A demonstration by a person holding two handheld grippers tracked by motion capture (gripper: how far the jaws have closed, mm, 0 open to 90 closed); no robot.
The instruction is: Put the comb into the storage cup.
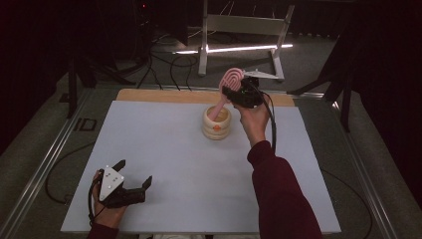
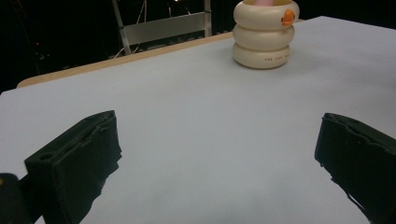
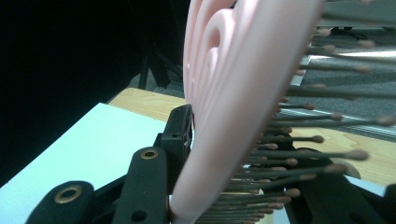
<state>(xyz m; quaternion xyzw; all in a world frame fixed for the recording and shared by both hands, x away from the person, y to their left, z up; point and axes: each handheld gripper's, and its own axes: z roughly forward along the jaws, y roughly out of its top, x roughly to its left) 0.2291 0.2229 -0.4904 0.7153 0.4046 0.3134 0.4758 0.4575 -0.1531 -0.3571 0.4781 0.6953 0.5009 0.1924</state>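
Pink hairbrush [image 1: 230, 82] stands handle-down in the cream holder [image 1: 217, 124], my right gripper [image 1: 238, 94] clamped on its head. My left gripper [image 1: 133, 173] rests spread apart. Next, I'd judge: release without tipping it.

Dim dark room, lit white table [image 1: 164, 149], floor light strip [image 1: 234, 49] glare, blurred close hairbrush [image 3: 233, 107]

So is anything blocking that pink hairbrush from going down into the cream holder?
Nothing visible does. The right gripper is shut on the pink hairbrush, whose handle already dips into the open top of the cream holder. The left gripper rests open, well away at the table's near edge.
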